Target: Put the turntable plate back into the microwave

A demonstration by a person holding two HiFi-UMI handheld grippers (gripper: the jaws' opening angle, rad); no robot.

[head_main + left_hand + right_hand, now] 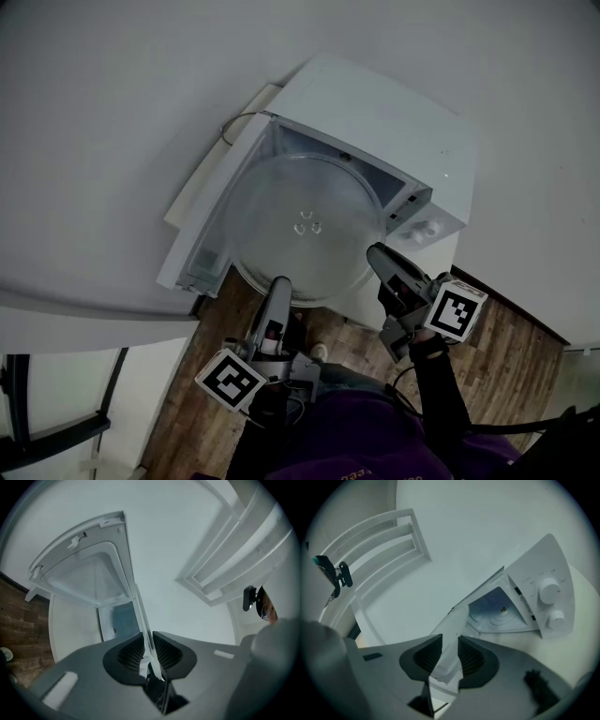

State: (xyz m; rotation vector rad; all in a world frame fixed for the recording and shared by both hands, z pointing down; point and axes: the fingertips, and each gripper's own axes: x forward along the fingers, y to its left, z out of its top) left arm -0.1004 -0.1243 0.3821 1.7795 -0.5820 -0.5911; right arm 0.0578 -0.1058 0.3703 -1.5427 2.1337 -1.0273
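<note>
Inspection of the head view: the turntable plate hangs clear in front of the open microwave, carried near level and not yet seated in the cavity. The door stands open at the plate's 9 o'clock, and the knobs sit at its 3 o'clock. The left gripper is clamped on the rim at the plate's 6 o'clock. Its own view shows the glass edge pinched narrowly between the ribbed pads. The right gripper is clamped on the rim at about 4 o'clock, with the rim filling the gap between its pads. The cavity floor and its drive hub lie at 1 o'clock of those jaws. Assessment: the plate is clear glass, so it is judged rigid, fairly heavy, smooth and liable to chip or shatter if knocked against the cavity frame. The thickened rim is the only practical hold. Both grips sit on the near side, so the far edge is unsupported and may sag or slip. The moulded lugs at the centre must land on the hub.
</note>
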